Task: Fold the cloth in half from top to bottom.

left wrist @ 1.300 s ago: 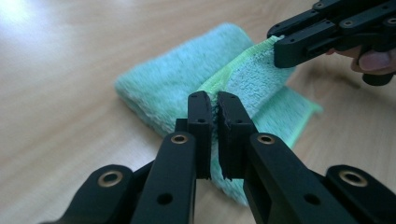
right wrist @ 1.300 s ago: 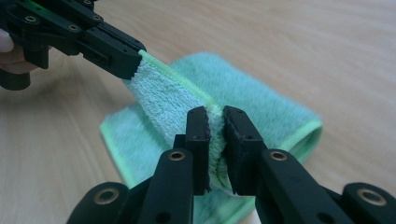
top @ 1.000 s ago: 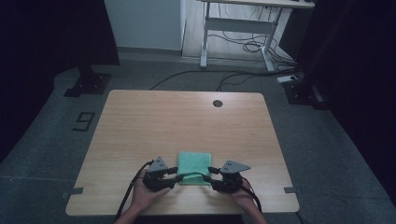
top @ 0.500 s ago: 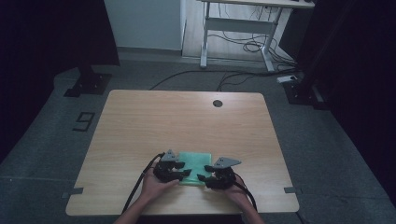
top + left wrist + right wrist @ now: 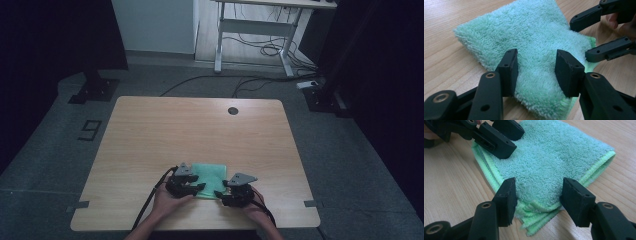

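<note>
A folded green towel point(image 5: 211, 172) lies near the front edge of the wooden table point(image 5: 200, 130). My left gripper point(image 5: 198, 188) is at the towel's near left corner and is open. In the left gripper view its pads point(image 5: 510, 68) straddle the fluffy towel point(image 5: 524, 32) without pinching it. My right gripper point(image 5: 220, 193) is at the near right corner, and its jaws have just been opening. In the right gripper view the stacked layers of the towel point(image 5: 549, 152) lie between its fingers point(image 5: 506, 197), untouched. Each gripper view also shows the other gripper point(image 5: 601, 32) point(image 5: 494, 135) across the towel.
A small dark round hole point(image 5: 233, 110) sits near the table's far edge. The person's hands are close to the front edge. Beyond the table stand a white desk frame point(image 5: 252, 30) with cables on the floor and black stands point(image 5: 95, 85) at both sides.
Both hands have moved inward from the towel's sides, so the jaws now reach over its near corners. The towel itself has stayed in place.
</note>
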Tool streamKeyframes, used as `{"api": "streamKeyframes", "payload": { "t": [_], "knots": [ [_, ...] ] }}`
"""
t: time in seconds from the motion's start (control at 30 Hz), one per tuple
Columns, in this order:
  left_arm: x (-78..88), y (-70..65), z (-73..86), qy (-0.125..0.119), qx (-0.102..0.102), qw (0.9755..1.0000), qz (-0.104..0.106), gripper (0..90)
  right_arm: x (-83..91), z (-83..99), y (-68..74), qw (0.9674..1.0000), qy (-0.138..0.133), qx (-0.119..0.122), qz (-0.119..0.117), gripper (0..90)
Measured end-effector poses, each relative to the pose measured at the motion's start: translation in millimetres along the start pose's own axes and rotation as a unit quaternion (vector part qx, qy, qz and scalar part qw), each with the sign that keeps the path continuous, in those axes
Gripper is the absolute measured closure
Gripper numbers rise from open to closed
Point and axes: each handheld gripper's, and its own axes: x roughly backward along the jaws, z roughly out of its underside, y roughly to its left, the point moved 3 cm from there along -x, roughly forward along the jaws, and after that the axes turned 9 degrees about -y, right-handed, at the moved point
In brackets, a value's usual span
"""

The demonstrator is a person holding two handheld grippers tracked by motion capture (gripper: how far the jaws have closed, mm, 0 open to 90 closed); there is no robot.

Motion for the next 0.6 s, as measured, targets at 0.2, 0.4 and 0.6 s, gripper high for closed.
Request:
{"api": "streamKeyframes", "payload": {
  "t": [0.2, 0.4, 0.6],
  "knots": [
    [5.0, -1.2, -4.9, -0.014, 0.001, 0.9999, 0.000, 51.0, 2.8, -3.2, -1.8, 0.9999, -0.009, -0.010, -0.008, 44.1],
    [2.9, 10.1, -29.9, -0.030, 0.007, 0.9995, -0.011, 53.3, 2.5, -28.7, -16.0, 0.9990, -0.041, -0.018, 0.003, 51.2],
    [-19.0, 26.6, -35.2, -0.007, 0.032, 0.9993, -0.021, 56.3, -32.4, -43.9, -30.7, 0.9993, -0.023, -0.022, 0.022, 52.9]
  ]
}}
